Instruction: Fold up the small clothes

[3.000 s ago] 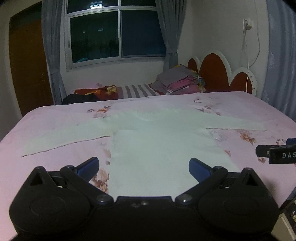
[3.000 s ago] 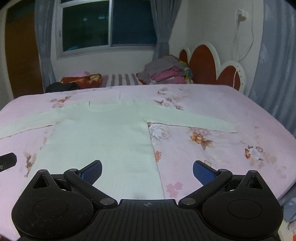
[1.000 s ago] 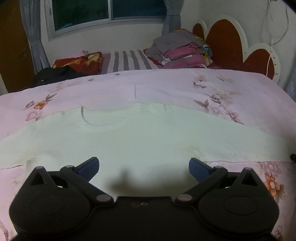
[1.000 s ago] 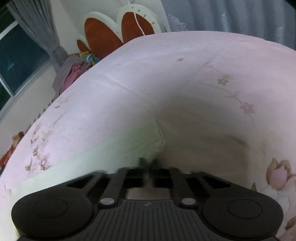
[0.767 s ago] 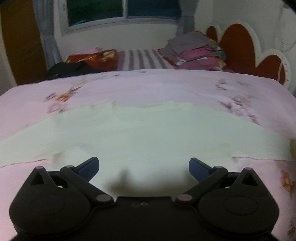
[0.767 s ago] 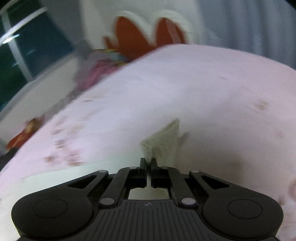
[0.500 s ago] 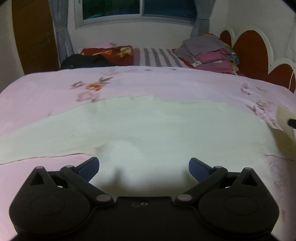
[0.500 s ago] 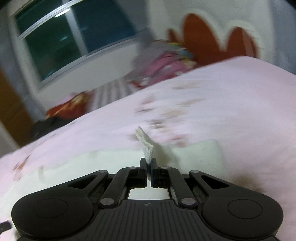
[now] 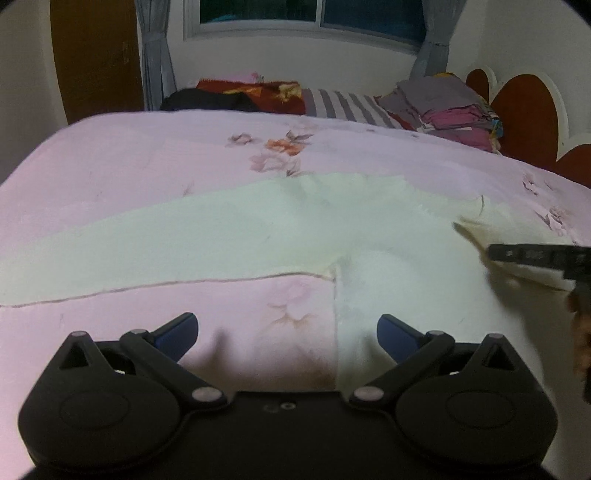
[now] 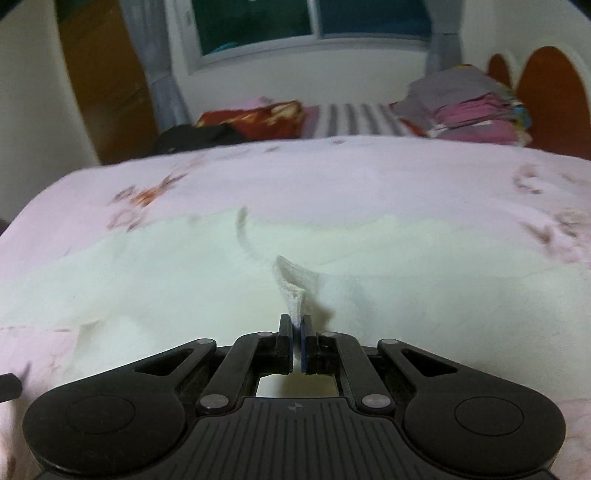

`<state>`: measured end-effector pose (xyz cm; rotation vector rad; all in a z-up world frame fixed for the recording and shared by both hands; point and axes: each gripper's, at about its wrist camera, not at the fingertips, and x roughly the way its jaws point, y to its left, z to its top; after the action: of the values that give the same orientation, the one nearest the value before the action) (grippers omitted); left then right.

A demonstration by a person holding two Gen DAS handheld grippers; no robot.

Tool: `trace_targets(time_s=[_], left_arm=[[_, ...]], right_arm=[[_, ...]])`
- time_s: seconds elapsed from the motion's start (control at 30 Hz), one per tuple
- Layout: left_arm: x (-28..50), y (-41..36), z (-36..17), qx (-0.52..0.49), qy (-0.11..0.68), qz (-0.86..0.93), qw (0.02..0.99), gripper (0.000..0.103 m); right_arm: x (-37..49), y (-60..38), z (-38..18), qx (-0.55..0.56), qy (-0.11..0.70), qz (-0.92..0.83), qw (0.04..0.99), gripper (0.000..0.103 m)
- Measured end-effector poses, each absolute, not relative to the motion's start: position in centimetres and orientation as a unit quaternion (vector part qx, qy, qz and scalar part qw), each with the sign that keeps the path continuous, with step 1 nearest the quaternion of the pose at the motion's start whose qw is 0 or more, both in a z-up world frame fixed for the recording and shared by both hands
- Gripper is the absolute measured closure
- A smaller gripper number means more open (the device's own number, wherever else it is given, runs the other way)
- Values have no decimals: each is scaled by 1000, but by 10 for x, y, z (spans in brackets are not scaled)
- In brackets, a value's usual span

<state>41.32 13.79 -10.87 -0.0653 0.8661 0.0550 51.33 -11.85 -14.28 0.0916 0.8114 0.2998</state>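
Sweater (image 10: 155, 280) sleeve cuff (image 10: 293, 291) sits clenched in your right hand-held gripper (image 10: 295, 332) at frame centre, left hand-held gripper (image 9: 288, 332) released; lay it across the body next

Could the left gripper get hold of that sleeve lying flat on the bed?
Probably yes. The left gripper has open, empty jaws, and the sleeve lies flat ahead with nothing on it.

Home bedroom, bed (image 9: 147, 166) with pink floral sheet, curtained window (image 9: 314, 18), folded clothes pile (image 9: 450, 107)
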Motion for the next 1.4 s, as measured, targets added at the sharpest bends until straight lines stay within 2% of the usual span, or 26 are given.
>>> trace_targets(time_s=[0.1,0.13,0.17,0.2,0.23,0.3,0.33,0.37,0.4,0.43,0.47,0.53,0.77,0.87,0.9,0.93,1.13,1.4], left_arm=[[413,145,-111,-48,427,20,903,0],[414,146,-111,-61,428,15,902,0],[416,148,-112,-70,429,10,901,0],[419,146,-111,-79,427,0,901,2],[422,142,-110,-88,422,-9,902,6],[429,131,-109,-104,415,-34,903,12],[435,121,-109,-110,413,-50,903,20],[441,111,-109,-112,414,-61,901,24],[448,98,-111,-113,415,-74,900,29],[456,86,-114,-114,414,-86,899,32],[462,74,-116,-116,415,-96,897,34],[479,50,-126,-126,419,-120,891,55],[521,9,-163,-183,447,-114,868,59],[533,0,-166,-185,441,-116,870,79],[536,-2,-168,-184,443,-115,870,96],[538,-2,-169,-187,441,-118,870,100],[517,30,-133,-176,380,-110,901,100],[494,91,-133,-162,371,-54,913,100]], right_arm=[[522,-104,-158,37,413,152,897,100],[521,-100,-160,28,406,151,901,90],[517,-98,-158,17,396,153,905,48],[514,-96,-156,5,387,152,909,23],[506,-97,-152,-9,362,143,921,9],[494,-106,-143,-13,341,147,928,12],[490,-115,-141,-3,341,144,929,24],[487,-127,-139,10,344,138,929,38],[485,-142,-139,27,351,124,928,44],[483,-156,-139,42,359,112,926,58],[483,-176,-141,69,371,97,921,66],[481,-207,-144,109,384,69,914,67],[465,-271,-148,144,394,35,907,68],[467,-284,-154,153,407,22,900,68],[467,-289,-156,157,413,19,897,68],[467,-292,-160,161,418,16,894,68],[463,-300,-157,178,411,18,894,68],[475,-290,-161,161,408,6,899,68]])
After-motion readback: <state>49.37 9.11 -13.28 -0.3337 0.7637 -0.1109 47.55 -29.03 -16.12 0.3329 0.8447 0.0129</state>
